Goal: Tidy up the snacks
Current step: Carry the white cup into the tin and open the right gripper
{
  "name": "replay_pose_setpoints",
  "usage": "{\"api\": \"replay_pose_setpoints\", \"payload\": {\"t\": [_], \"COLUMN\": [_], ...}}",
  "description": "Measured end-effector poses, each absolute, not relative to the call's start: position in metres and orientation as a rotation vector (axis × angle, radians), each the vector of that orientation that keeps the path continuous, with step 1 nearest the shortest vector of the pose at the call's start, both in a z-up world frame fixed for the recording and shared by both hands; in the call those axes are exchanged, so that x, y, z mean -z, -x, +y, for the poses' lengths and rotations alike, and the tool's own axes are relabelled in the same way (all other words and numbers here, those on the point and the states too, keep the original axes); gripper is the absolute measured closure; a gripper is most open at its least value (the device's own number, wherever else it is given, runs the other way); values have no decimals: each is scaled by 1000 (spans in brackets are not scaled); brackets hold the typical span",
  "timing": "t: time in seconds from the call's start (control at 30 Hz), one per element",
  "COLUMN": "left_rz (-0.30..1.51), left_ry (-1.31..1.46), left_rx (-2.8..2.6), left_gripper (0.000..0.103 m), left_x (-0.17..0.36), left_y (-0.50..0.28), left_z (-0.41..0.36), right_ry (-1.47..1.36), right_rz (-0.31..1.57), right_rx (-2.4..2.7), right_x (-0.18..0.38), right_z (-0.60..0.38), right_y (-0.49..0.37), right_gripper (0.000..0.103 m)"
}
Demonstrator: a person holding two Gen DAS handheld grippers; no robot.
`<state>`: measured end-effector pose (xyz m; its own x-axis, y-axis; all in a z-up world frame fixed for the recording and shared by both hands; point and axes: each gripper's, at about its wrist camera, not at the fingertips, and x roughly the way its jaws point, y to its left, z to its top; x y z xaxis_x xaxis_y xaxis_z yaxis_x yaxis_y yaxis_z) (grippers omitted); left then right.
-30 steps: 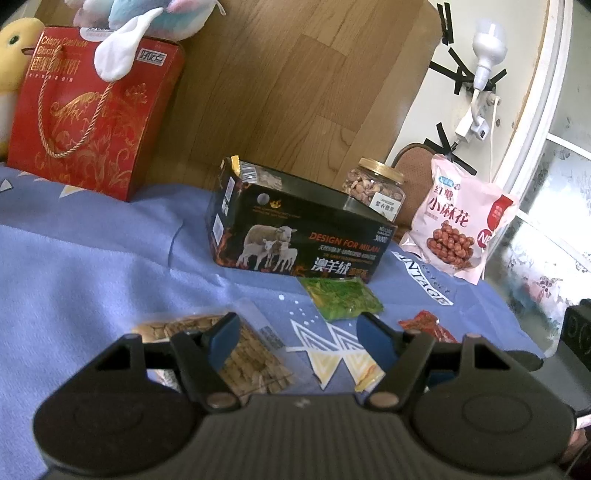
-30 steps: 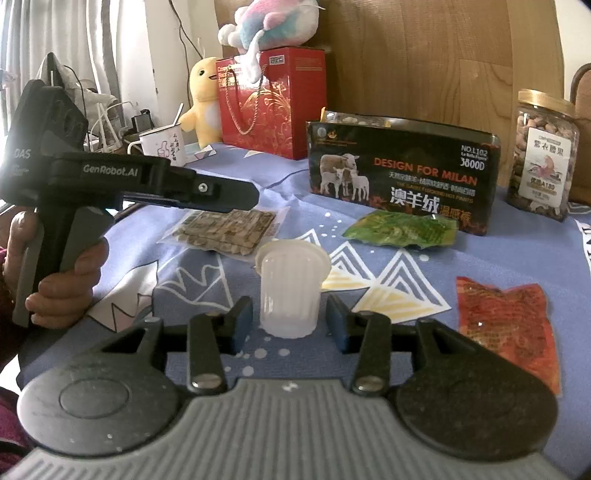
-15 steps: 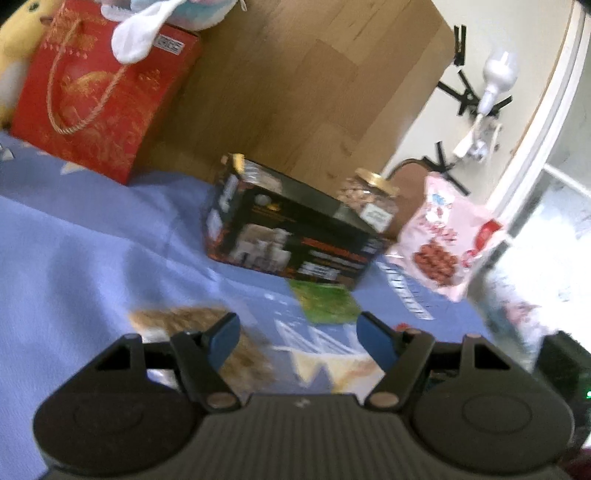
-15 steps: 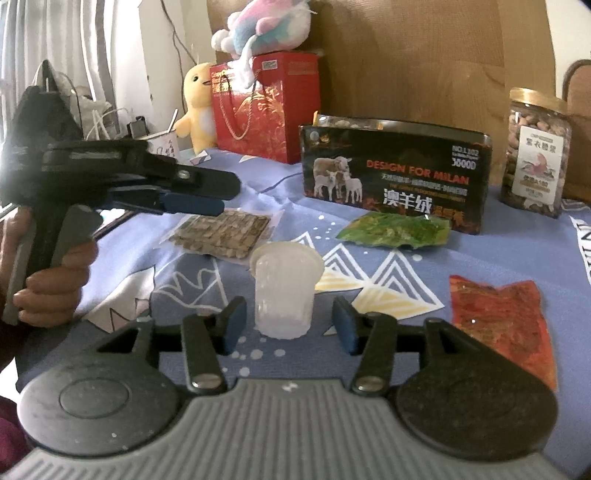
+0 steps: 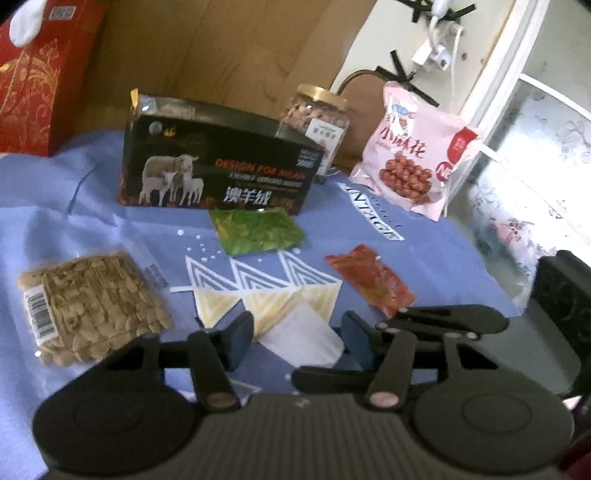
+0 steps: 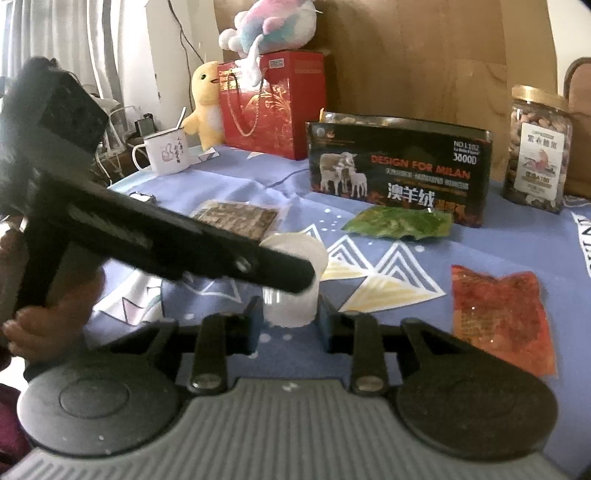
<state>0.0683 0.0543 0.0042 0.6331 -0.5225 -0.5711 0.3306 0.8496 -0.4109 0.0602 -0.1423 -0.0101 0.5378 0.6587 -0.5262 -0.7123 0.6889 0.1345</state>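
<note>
**Jelly cup pinched in the R gripper, L one crowding in on it**

The white ribbed jelly cup (image 6: 290,308) stands upright on the blue cloth (image 5: 74,206), bottom centre of the R wrist view. The right gripper (image 6: 290,321) has just been closing, and both pads sit against the cup's sides, so it's grasped.

The left gripper (image 5: 297,332) has also just been closing. In its own view the cup is a white blur between the fingers, with a strip of cloth showing at the left pad, so it looks unclamped to me. From the R cam, the L tool cuts diagonally across the cup's top, with a hand (image 6: 48,321) on its grip at lower left.

Only the L cam gets the pink snack bag (image 5: 413,147) leaning at upper right, plus the cloth's edge dropping off at mid right. Only the R cam gets the mug (image 6: 166,151), the yellow plush (image 6: 205,99) and the pastel plush (image 6: 269,26) on the red gift bag (image 6: 273,103).

Both views show the rest:
- The green packet (image 6: 399,221) is just in front of the black box (image 6: 399,173).
- The nut jar (image 6: 539,151) is to the right of that box.
- The red packet (image 6: 502,317) lies flat at the right.
- The seed pack (image 5: 92,306) is at the left.

Free room: bare cloth btwn cup and red packet, and a wide empty stretch at mid left of the L view.
</note>
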Motion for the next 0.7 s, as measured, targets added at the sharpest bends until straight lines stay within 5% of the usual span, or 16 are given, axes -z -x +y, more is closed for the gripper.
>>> {"api": "replay_pose_setpoints", "payload": {"t": [0.5, 0.6, 0.7], "left_rz": [524, 506, 510], "left_ry": [312, 270, 267], "left_rx": [387, 321, 294], "left_gripper": [52, 34, 34], "left_x": [-95, -92, -89], "left_y": [-183, -205, -203], "left_z": [61, 54, 55], "right_ry": [104, 142, 93], "right_rz": [322, 302, 321], "right_rx": [-707, -644, -574], "right_x": [-61, -59, -57], "right_z": [-117, -104, -115], "right_y": [-153, -178, -186], "right_gripper": [69, 67, 66]}}
